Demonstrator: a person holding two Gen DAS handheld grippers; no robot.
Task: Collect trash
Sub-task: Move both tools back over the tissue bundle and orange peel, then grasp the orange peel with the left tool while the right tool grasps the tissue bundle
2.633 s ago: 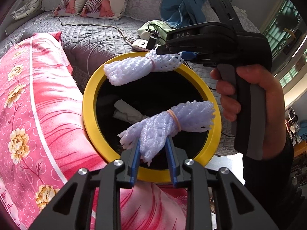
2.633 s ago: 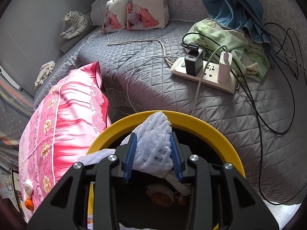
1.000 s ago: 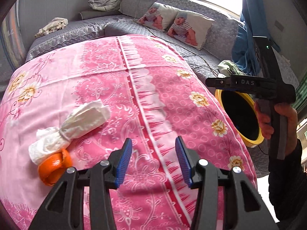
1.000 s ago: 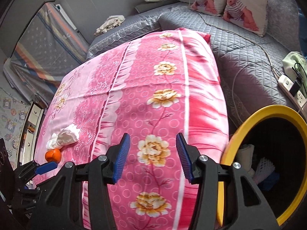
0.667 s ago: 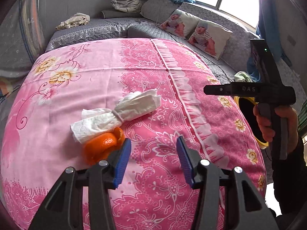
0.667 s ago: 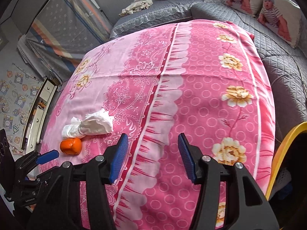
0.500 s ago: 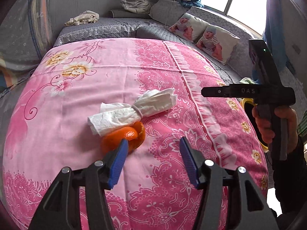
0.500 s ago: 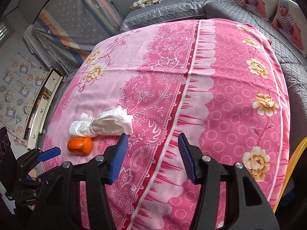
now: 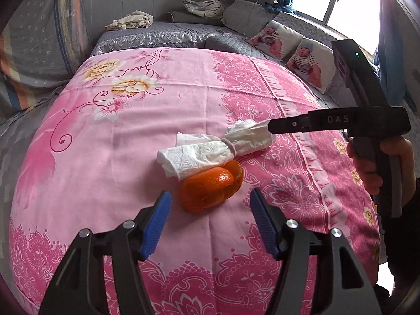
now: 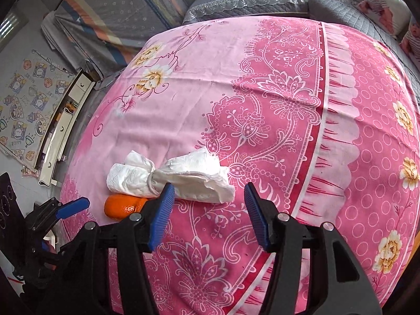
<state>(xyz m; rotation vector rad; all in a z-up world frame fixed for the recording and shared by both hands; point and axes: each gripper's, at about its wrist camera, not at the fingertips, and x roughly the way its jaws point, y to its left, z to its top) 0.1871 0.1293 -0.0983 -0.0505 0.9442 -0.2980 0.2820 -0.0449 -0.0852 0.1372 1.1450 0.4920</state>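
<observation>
In the left wrist view, the left gripper [image 9: 208,210] hangs over a pink floral bedspread [image 9: 126,144], its blue pads spread apart with nothing between them; its jaws have just been opening. The orange peel [image 9: 210,186] lies at the centre of the frame, just above the gap between the fingertips and not touched by either. Against the peel's upper edge rests a white tissue bundle [image 9: 215,149], tied around its middle, stretching from frame centre toward the right. The other tool's black body crosses the right of the frame, held by a hand [image 9: 378,165], and its tip overlaps the bundle's right end in the picture.

In the right wrist view, the right gripper [image 10: 208,210] also stands spread and empty, its jaws having widened only slightly. The tissue bundle [image 10: 168,176] lies left of centre, its right end just above the gap, the left pad overlapping its lower edge in the picture. The orange peel [image 10: 123,206] shows at lower left, partly hidden behind the left finger.
</observation>
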